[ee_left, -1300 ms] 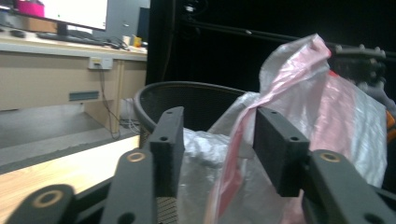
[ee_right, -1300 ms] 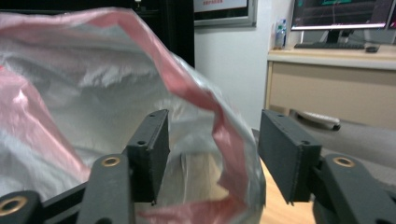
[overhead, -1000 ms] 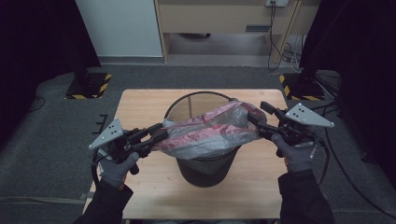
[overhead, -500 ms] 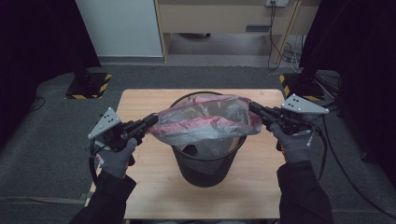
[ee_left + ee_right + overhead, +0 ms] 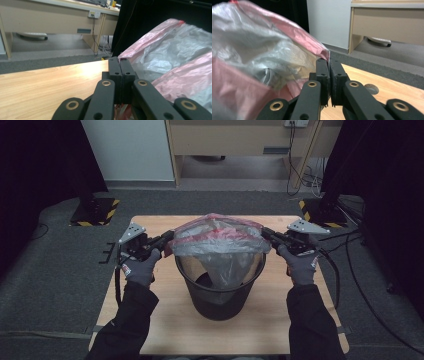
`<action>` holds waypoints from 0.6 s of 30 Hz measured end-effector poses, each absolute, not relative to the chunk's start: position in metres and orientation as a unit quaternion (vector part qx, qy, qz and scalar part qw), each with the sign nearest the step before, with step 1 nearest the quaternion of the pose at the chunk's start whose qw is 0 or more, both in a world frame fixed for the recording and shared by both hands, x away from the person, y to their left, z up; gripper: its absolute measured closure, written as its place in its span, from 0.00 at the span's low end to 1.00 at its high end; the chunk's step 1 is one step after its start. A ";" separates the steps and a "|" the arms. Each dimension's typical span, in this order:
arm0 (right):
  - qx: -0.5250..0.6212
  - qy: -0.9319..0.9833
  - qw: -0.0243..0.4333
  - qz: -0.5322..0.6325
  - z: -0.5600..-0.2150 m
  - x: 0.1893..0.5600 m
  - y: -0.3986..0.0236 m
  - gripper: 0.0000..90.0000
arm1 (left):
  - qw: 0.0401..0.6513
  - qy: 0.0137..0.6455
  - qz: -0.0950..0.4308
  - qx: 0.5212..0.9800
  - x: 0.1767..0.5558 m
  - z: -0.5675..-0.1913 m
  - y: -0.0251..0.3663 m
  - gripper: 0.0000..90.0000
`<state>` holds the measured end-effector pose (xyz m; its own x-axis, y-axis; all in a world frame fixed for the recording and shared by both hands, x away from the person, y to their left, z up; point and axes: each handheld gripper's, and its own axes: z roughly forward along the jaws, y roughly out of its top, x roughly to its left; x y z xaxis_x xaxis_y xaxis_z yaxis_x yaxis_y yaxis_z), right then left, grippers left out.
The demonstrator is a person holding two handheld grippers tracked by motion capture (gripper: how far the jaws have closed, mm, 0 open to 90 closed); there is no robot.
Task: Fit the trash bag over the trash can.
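Observation:
A thin pink and clear plastic bag (image 5: 220, 237) is stretched over the mouth of a black mesh waste bin (image 5: 220, 295) standing mid-table. Part of the bag hangs down inside the bin. My left gripper (image 5: 170, 236) is shut on the bag's left edge, and in the left gripper view the film is pinched at the tips (image 5: 119, 60), with the bag (image 5: 175, 50) spreading to the right. My right gripper (image 5: 264, 232) is shut on the bag's right edge. In the right gripper view the tips (image 5: 329, 60) clamp the film and the bag (image 5: 257, 50) billows to the left.
The bin stands on a small wooden table (image 5: 150, 320) with a cable hole (image 5: 372, 88) near my right gripper. Grey carpet surrounds the table. A wooden desk (image 5: 240, 140) stands beyond it, and cables (image 5: 350, 270) trail at the right.
Both grippers pulled the bag from a bunched lump in front into a taut span across the bin's top. The left gripper moved away from the person, and the bag now hangs into the bin.

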<state>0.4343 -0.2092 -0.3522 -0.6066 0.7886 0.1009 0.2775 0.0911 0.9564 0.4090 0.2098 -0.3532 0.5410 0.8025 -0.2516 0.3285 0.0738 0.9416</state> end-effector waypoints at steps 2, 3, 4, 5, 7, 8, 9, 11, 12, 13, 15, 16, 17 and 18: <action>0.380 0.704 0.224 0.557 -0.358 0.438 -0.207 0.98 | 0.587 0.441 0.196 0.650 0.413 -0.357 0.207 1.00; 0.381 0.703 0.221 0.558 -0.361 0.439 -0.206 0.99 | 0.586 0.444 0.192 0.650 0.415 -0.360 0.205 1.00; 0.383 0.703 0.219 0.558 -0.363 0.440 -0.206 0.99 | 0.584 0.447 0.190 0.650 0.417 -0.362 0.204 1.00; 0.384 0.704 0.217 0.557 -0.365 0.441 -0.205 0.99 | 0.580 0.451 0.184 0.653 0.418 -0.365 0.203 1.00; 0.387 0.705 0.214 0.555 -0.369 0.443 -0.204 0.99 | 0.572 0.456 0.181 0.658 0.422 -0.370 0.202 1.00; 0.388 0.705 0.212 0.555 -0.370 0.444 -0.204 0.99 | 0.569 0.463 0.172 0.657 0.423 -0.374 0.202 1.00; 0.388 0.706 0.210 0.554 -0.372 0.444 -0.203 0.99 | 0.566 0.466 0.169 0.659 0.424 -0.376 0.203 1.00; 0.387 0.710 0.210 0.550 -0.374 0.445 -0.202 1.00 | 0.558 0.472 0.159 0.663 0.426 -0.382 0.204 1.00; 0.387 0.713 0.209 0.547 -0.375 0.445 -0.201 1.00 | 0.558 0.475 0.151 0.664 0.427 -0.384 0.204 1.00; 0.387 0.716 0.209 0.542 -0.375 0.445 -0.201 1.00 | 0.555 0.477 0.149 0.665 0.427 -0.385 0.205 1.00; 0.390 0.722 0.214 0.531 -0.377 0.446 -0.201 1.00 | 0.535 0.486 0.142 0.677 0.428 -0.386 0.205 1.00; 0.390 0.727 0.216 0.522 -0.378 0.446 -0.201 1.00 | 0.523 0.493 0.137 0.682 0.429 -0.388 0.205 1.00; 0.392 0.731 0.218 0.515 -0.378 0.446 -0.202 1.00 | 0.519 0.498 0.136 0.682 0.429 -0.389 0.206 1.00; 0.392 0.733 0.217 0.511 -0.378 0.446 -0.202 1.00 | 0.520 0.499 0.136 0.679 0.429 -0.390 0.208 1.00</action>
<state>0.4458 -0.2024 -0.3782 -0.5985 0.7969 0.0822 0.3527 0.1700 0.9202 0.4290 0.2077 -0.3895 0.4644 0.8202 -0.3342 0.5366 0.0396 0.8429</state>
